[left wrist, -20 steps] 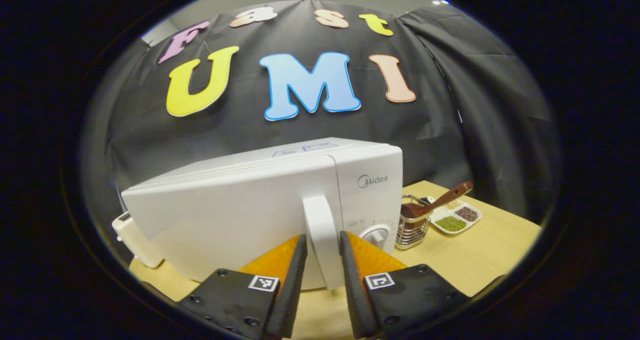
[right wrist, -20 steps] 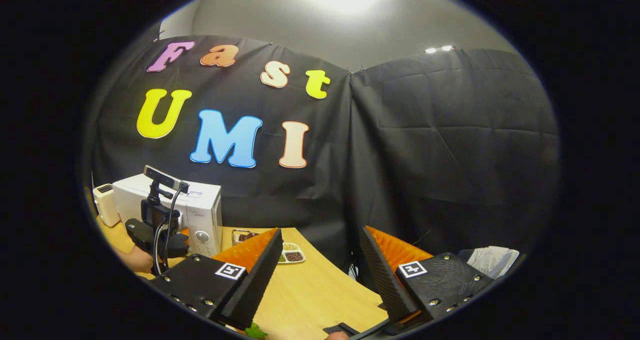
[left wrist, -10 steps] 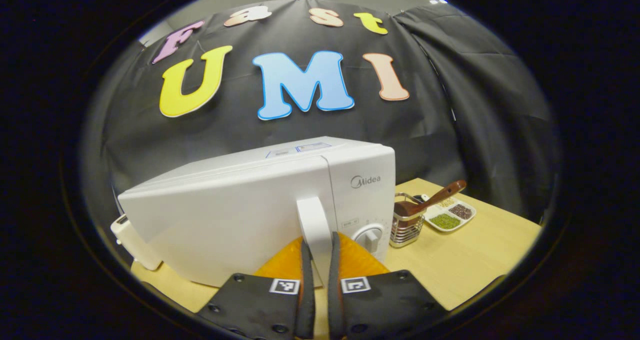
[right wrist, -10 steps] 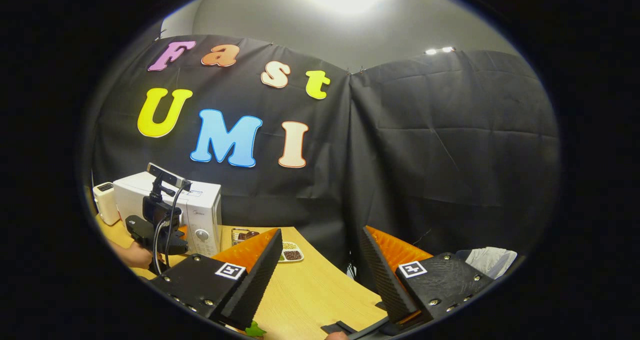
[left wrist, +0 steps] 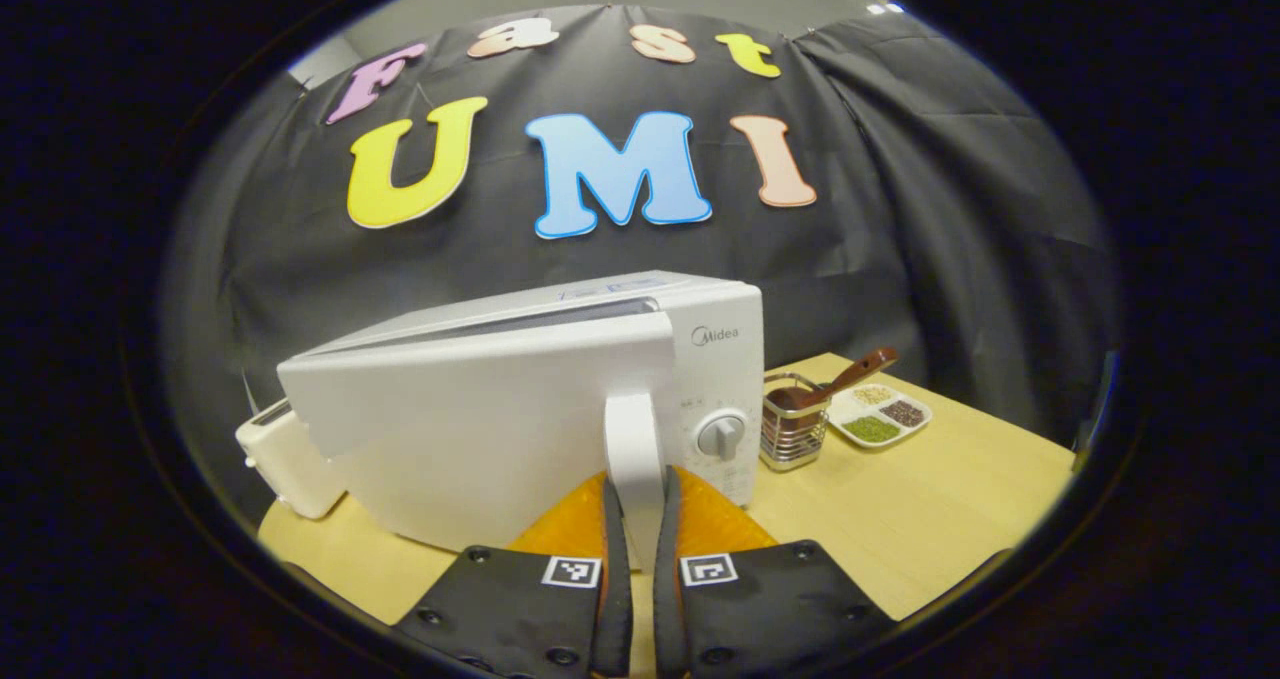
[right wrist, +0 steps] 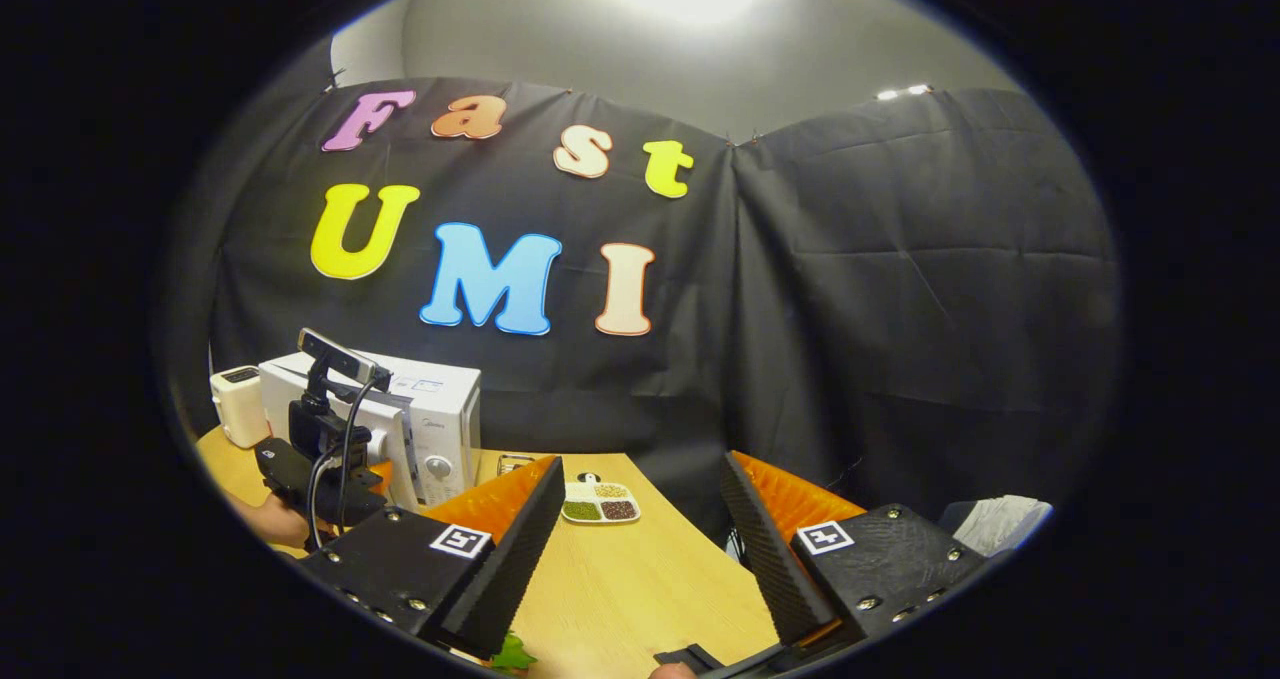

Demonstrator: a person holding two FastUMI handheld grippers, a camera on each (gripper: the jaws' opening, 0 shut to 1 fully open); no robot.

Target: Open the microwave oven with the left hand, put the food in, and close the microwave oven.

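Left gripper view, left to right: toaster at the table's left edge; microwave next, its door swung slightly ajar, gap visible along the top. Door handle pinched between both fingers of the left gripper. Further right, a wire basket with a brown spoon, then a divided dish of grains.

Right gripper view: left gripper at the microwave; right gripper spread wide above the table, holding nothing. Green scrap at bottom edge, unclear.
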